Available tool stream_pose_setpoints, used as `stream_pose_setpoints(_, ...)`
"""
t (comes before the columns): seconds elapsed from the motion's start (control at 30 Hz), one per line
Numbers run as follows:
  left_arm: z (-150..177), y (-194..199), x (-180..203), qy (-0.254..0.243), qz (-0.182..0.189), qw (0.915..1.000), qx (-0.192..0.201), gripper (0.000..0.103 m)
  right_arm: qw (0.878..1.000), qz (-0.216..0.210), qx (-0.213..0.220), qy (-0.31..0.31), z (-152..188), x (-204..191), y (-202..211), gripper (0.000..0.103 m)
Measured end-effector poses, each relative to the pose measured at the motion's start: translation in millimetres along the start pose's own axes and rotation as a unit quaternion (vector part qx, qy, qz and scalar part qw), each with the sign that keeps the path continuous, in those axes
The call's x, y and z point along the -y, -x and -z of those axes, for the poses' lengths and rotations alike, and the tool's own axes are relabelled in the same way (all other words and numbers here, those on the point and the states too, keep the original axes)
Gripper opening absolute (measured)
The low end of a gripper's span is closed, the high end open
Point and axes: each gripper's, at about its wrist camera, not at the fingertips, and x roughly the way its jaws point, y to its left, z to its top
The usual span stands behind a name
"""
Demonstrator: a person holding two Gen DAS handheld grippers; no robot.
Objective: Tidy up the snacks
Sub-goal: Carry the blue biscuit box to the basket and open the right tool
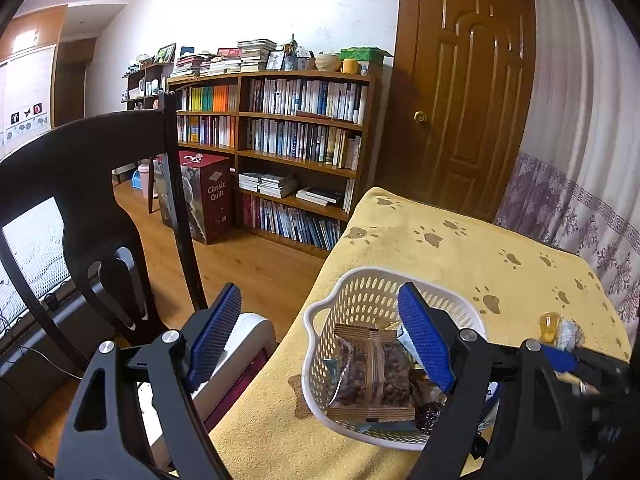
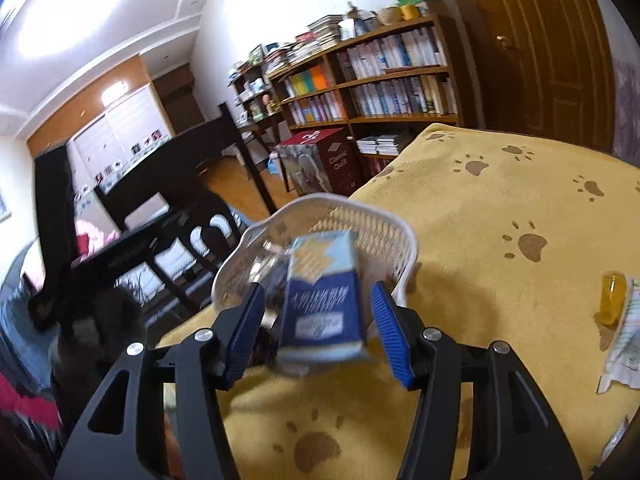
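A white perforated basket stands near the edge of the worktop, which is covered by a yellow cloth printed with brown paw marks. Inside it lies a clear snack packet with tan sealed ends and dark brown pieces showing through; darker wrapped snacks sit beside it at the basket's near side, and their print is too small to read.

In the right wrist view a blue snack packet with a pale top and white writing lies over the near rim of the basket; motion blur makes the writing unreadable. The right tool has its blue ribbed pads apart, one on each side of this packet, and no contact with it can be made out.

The left tool is spread wide too, holding nothing: its right pad hangs over the basket, its left pad beyond the worktop edge, above the floor.

To the right on the cloth lie a small amber piece and, just beside it, a crumpled pale wrapper.

Off the worktop, a dark chair stands at the left. A dark red box on the wooden floor reads "Classic Quilt". Behind it is a bookshelf full of books, with a brown door to its right.
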Motion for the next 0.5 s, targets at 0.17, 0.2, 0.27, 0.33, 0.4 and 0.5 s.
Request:
stream_pose_setpoints(0.17, 0, 1, 2, 0.000, 0.001, 1.0000, -0.002, 0.082, 0.999, -0.005, -0.015, 0.051, 15, -19, 4, 0.056)
stream_pose_setpoints(0.2, 0, 1, 3, 0.000, 0.002, 1.0000, -0.002, 0.082, 0.998, -0.010, -0.018, 0.058, 16, -22, 2, 0.056)
stream_pose_setpoints(0.27, -1, 3, 4, -0.001, 0.003, 1.0000, -0.002, 0.082, 0.998, -0.022, -0.022, 0.059, 15, -25, -3, 0.056)
stream_pose_setpoints(0.33, -1, 4, 5, -0.001, 0.004, 1.0000, 0.000, 0.082, 0.997, -0.039, -0.028, 0.054, 14, -26, -8, 0.056)
stream_pose_setpoints(0.4, -2, 5, 2, 0.003, 0.004, 1.0000, 0.003, 0.082, 0.997, -0.054, -0.038, 0.037, 12, -23, -18, 0.056)
stream_pose_setpoints(0.5, -2, 6, -1, 0.009, 0.003, 1.0000, 0.003, 0.082, 0.996, -0.075, -0.049, -0.001, 9, -12, -32, 0.056)
